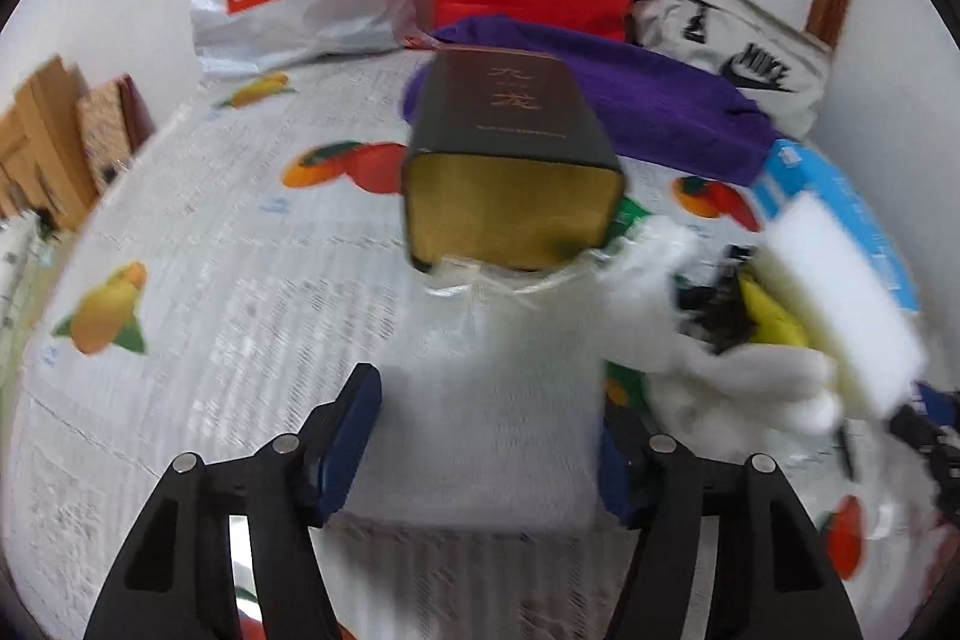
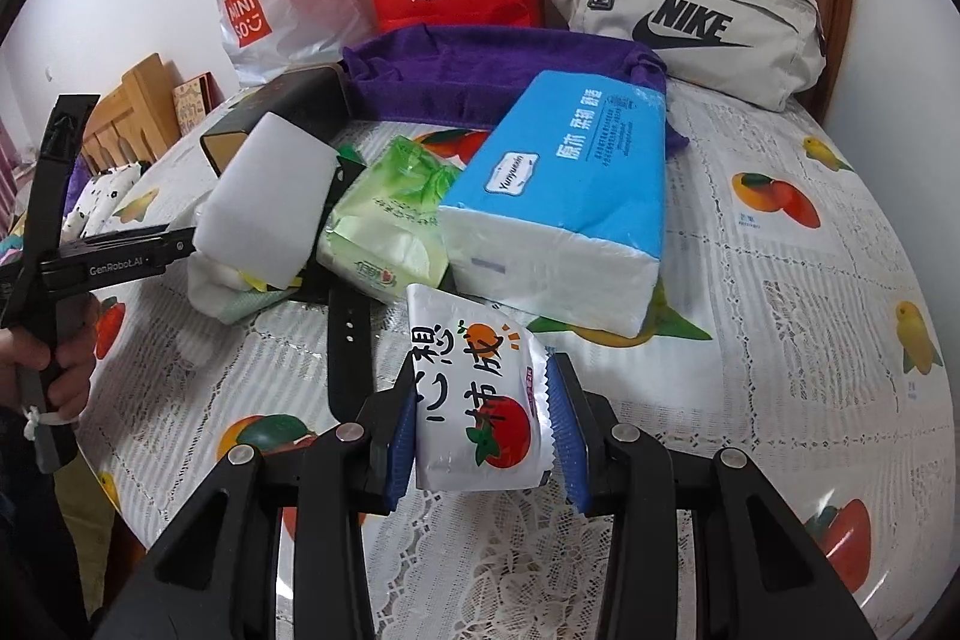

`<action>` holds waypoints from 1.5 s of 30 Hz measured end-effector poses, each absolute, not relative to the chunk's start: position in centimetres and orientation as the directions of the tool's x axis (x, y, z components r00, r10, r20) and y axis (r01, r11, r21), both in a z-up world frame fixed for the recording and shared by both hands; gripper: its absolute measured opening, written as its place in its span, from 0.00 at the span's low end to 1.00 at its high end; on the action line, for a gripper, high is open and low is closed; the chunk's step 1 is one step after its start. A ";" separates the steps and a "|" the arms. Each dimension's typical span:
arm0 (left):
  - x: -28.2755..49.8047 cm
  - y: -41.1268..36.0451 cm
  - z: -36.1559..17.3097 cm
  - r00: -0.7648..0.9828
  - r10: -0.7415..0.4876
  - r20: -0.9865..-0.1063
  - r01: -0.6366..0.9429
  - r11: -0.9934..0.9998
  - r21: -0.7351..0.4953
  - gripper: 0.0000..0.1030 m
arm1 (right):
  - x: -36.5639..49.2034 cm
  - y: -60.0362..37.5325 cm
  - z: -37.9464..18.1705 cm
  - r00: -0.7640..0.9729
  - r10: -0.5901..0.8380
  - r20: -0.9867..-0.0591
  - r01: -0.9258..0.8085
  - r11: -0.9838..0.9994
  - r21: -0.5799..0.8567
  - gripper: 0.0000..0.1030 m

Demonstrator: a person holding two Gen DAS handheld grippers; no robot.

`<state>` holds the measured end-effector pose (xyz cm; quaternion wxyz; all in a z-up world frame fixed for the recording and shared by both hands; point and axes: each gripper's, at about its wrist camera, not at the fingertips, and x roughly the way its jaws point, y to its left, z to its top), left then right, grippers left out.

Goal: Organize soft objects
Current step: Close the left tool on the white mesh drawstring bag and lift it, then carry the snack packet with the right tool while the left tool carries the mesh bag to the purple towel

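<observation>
Blue tissue pack (image 2: 564,196), just behind the packet: bulky, squashy; take it by its narrow end. A white block (image 1: 480,352) lies between my half-spread left gripper (image 1: 489,418) fingers; contact unclear. My right gripper (image 2: 486,370), nearly closed, pinches the light, slick packet (image 2: 468,424) by its edges.

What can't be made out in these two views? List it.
- Left wrist view: motion blur hides whether the left hand-held gripper presses the pale block between its fingers.
- Right wrist view: the white foam block covers part of the black box.
- Right wrist view: the black strap vanishes at its far end behind the green pack.
</observation>
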<state>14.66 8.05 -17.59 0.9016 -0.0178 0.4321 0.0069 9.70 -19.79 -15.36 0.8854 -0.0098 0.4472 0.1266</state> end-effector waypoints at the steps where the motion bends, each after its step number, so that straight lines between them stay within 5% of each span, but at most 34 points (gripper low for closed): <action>1: 14.9 8.1 -17.8 0.621 0.024 -0.784 -0.041 0.999 -0.002 0.63 | 9.8 -19.8 -15.4 0.567 0.212 -0.796 -0.231 0.968 0.094 0.39; 4: 15.2 8.6 -17.8 0.616 -0.019 -0.788 -0.018 0.999 -0.038 0.77 | 10.1 -19.9 -15.7 0.559 0.210 -0.802 -0.227 0.969 0.095 0.39; 8: 15.3 8.3 -18.0 0.614 0.002 -0.789 -0.010 1.000 -0.005 0.77 | 10.2 -19.8 -15.9 0.556 0.204 -0.806 -0.229 0.969 0.088 0.39; 10: 15.0 8.4 -17.9 0.621 0.015 -0.784 -0.028 1.000 -0.003 0.66 | 10.2 -19.7 -15.9 0.554 0.204 -0.807 -0.232 0.969 0.086 0.39; 12: 14.7 9.0 -17.6 0.631 0.025 -0.775 -0.043 0.999 -0.003 0.33 | 10.3 -19.6 -15.8 0.555 0.202 -0.807 -0.232 0.969 0.084 0.39; 15: 14.4 9.9 -17.4 0.628 -0.023 -0.777 -0.027 0.998 -0.052 0.12 | 10.3 -19.6 -15.4 0.560 0.204 -0.803 -0.235 0.969 0.082 0.39; 45: 14.4 9.7 -9.0 0.660 -0.114 -0.743 -0.016 0.986 -0.165 0.08 | 10.3 -22.8 -9.1 0.622 0.200 -0.757 -0.203 0.975 0.091 0.38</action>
